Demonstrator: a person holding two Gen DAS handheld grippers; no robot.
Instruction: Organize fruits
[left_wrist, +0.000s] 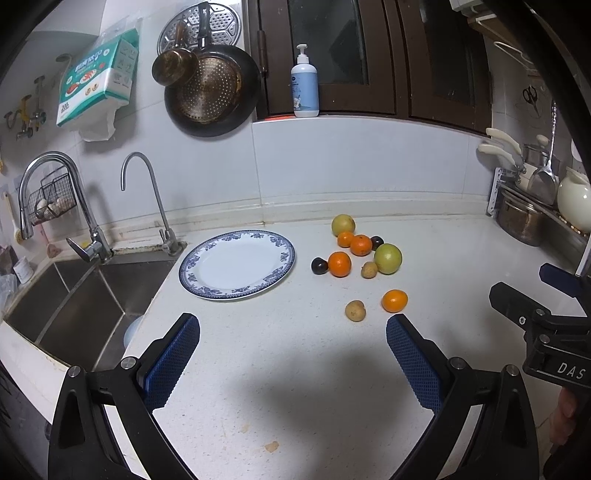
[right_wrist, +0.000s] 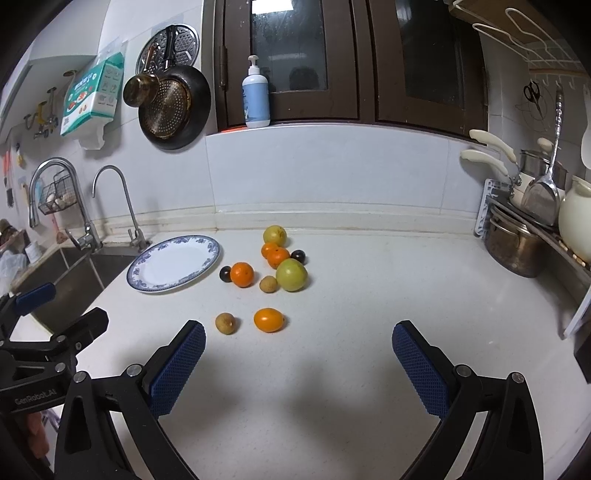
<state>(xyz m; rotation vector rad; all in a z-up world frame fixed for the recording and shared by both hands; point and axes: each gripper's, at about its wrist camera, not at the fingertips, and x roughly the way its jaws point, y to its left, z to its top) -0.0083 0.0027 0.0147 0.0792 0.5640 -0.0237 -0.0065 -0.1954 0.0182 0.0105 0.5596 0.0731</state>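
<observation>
A blue-rimmed white plate (left_wrist: 236, 264) (right_wrist: 173, 264) lies empty on the white counter beside the sink. To its right lies a loose group of fruit: several oranges (left_wrist: 339, 264) (right_wrist: 242, 274), two green apples (left_wrist: 388, 258) (right_wrist: 291, 274), two dark plums (left_wrist: 319, 266) (right_wrist: 225, 274) and two small brown fruits (left_wrist: 355, 310) (right_wrist: 225, 323). One orange (left_wrist: 394, 301) (right_wrist: 269, 319) lies nearest me. My left gripper (left_wrist: 293, 354) is open and empty, short of the plate and fruit. My right gripper (right_wrist: 299, 363) is open and empty, just short of the nearest orange.
A steel sink (left_wrist: 85, 295) with two taps is at the left. Pots and utensils in a rack (right_wrist: 517, 240) stand at the right. A soap bottle (left_wrist: 305, 83) stands on the window ledge. Pans hang on the wall.
</observation>
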